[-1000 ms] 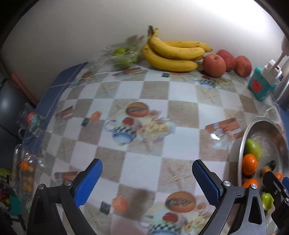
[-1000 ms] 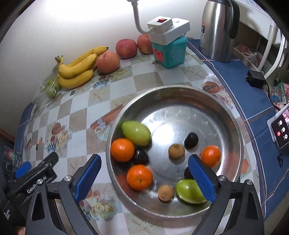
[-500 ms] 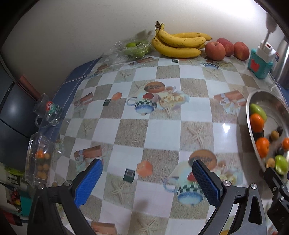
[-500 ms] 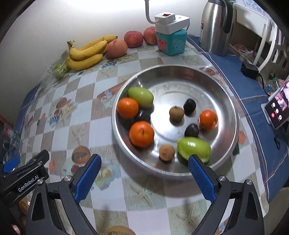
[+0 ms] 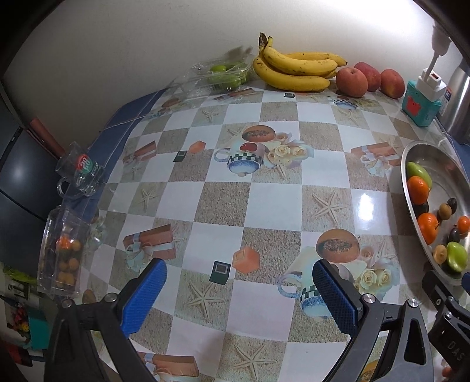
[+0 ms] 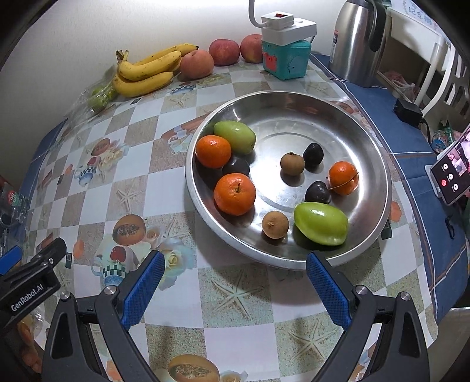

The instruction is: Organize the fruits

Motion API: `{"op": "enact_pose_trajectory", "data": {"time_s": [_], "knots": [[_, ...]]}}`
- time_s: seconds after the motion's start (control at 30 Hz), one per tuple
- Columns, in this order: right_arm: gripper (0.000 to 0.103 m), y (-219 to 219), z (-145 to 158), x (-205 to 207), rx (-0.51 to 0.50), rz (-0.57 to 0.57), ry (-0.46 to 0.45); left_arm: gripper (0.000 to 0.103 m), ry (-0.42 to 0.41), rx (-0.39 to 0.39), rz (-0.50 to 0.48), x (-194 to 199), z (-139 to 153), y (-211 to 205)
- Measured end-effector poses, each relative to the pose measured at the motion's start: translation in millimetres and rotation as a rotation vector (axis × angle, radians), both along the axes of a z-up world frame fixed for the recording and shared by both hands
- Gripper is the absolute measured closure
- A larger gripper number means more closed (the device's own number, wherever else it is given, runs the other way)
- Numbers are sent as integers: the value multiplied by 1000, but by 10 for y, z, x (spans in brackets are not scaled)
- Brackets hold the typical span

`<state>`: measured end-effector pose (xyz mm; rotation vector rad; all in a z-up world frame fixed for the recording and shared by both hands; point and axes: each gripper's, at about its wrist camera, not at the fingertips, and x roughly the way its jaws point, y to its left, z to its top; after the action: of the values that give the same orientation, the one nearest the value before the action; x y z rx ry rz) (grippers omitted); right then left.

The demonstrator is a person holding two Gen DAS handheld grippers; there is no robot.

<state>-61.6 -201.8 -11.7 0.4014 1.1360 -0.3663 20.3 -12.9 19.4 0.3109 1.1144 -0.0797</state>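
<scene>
A steel bowl (image 6: 367,141) on the patterned tablecloth holds three oranges (image 6: 234,194), two green fruits (image 6: 320,223), small brown fruits (image 6: 292,164) and dark plums (image 6: 313,152). The same bowl (image 5: 417,152) shows at the right edge of the left wrist view. Bananas (image 6: 147,73) (image 5: 293,70) and three apples (image 6: 196,64) (image 5: 351,81) lie along the back wall. My right gripper (image 6: 233,282) is open and empty, just short of the bowl's near rim. My left gripper (image 5: 239,291) is open and empty above bare tablecloth, left of the bowl.
A teal box (image 6: 286,61) with a white power strip (image 6: 289,26) stands by a steel kettle (image 6: 359,41). A phone (image 6: 452,173) is propped at the right. Clear plastic packs of green fruit (image 5: 223,75) and small orange fruit (image 5: 63,258), plus a glass mug (image 5: 79,173), sit at the left.
Both grippers have drawn back toward the near table edge and risen, so the bowl and the tablecloth look smaller and farther. Both stay open and nothing was picked up.
</scene>
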Motion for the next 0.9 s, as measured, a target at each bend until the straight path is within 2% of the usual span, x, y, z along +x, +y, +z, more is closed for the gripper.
{"op": "enact_pose_trajectory", "data": {"time_s": [0.9], "knots": [[6,14,-2,36,-9,9,8,2,7,-5,-2,42,6,22]]}}
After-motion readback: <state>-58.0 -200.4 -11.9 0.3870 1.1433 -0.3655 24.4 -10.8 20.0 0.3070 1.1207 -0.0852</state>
